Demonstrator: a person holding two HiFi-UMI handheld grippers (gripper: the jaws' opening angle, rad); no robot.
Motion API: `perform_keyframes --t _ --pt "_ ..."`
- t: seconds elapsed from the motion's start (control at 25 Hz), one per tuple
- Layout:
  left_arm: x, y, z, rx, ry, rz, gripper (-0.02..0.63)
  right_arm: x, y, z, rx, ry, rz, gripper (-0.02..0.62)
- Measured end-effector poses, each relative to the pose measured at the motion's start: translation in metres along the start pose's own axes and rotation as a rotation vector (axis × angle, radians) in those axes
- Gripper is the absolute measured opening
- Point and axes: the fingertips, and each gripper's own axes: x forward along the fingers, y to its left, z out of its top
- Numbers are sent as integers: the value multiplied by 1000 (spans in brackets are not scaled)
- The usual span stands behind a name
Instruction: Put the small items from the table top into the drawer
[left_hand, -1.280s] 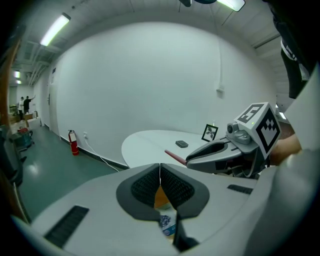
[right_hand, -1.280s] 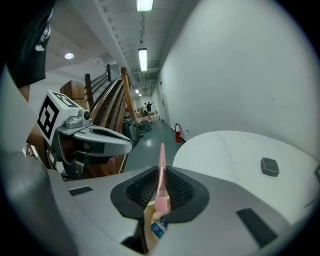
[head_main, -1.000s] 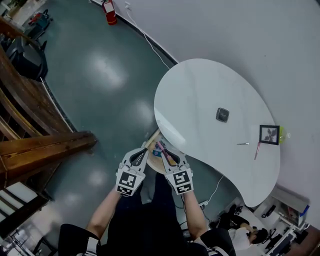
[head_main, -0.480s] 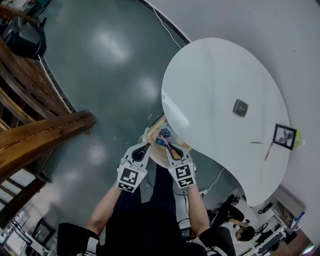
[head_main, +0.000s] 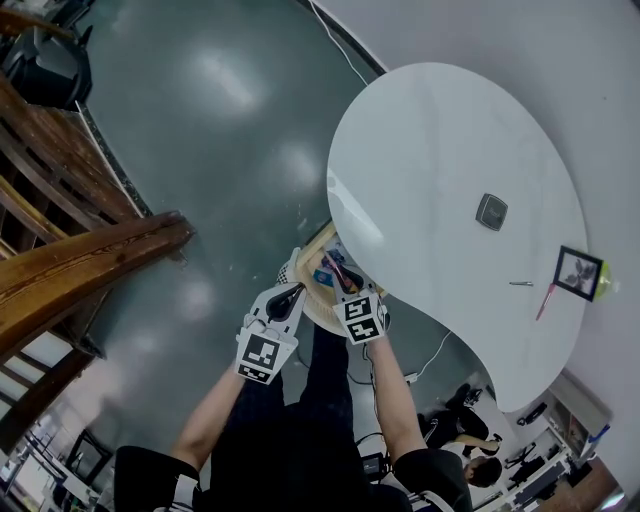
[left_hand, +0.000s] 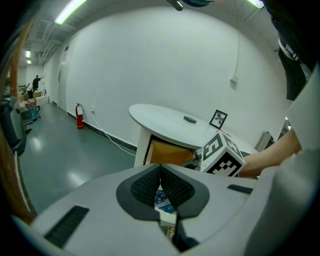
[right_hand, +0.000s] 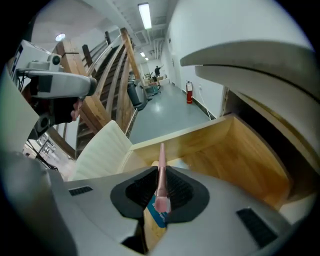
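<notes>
A wooden drawer (head_main: 316, 247) stands open under the near edge of the white table (head_main: 430, 140). My right gripper (head_main: 338, 273) is over it, shut on a thin pink pen (right_hand: 161, 162) that points into the drawer (right_hand: 240, 150). A blue packet (head_main: 322, 278) lies inside. My left gripper (head_main: 291, 293) hovers just left of the drawer (left_hand: 167, 152), pads together with nothing between them (left_hand: 160, 172). On the table top lie a dark square item (head_main: 491, 211), a small metal piece (head_main: 519, 284) and another pink pen (head_main: 545, 300).
A framed picture (head_main: 580, 272) stands at the table's far right edge. A cream chair (right_hand: 102, 147) sits under and in front of the drawer. Wooden stair rails (head_main: 90, 260) run along the left. A person (head_main: 470, 465) sits at the lower right.
Both grippers have come down, the right one more, carrying the pink pen forward over the open drawer. The left gripper has stayed beside the drawer.
</notes>
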Motion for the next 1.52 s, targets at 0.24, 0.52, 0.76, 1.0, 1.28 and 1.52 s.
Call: perform_keyframes --t 0.24,0.52,0.76,1.0,1.28,1.52 --pt "-3 0 1 2 -4 -1 20 26 -6 -5 -16 56 9 67" --pt "-7 4 0 0 0 2 20 44 -10 -15 -31 115 -4 67" --pt "-6 4 1 0 -3 1 20 50 -11 -19 -28 118 3 67" --pt "-6 5 1 1 0 -2 20 49 -7 -18 0 103 41 89" --pt "-9 7 1 5 2 0 20 46 -4 -16 -10 97 42 138" --pt "-12 5 8 10 -5 0 20 32 -2 -6 -20 72 24 137"
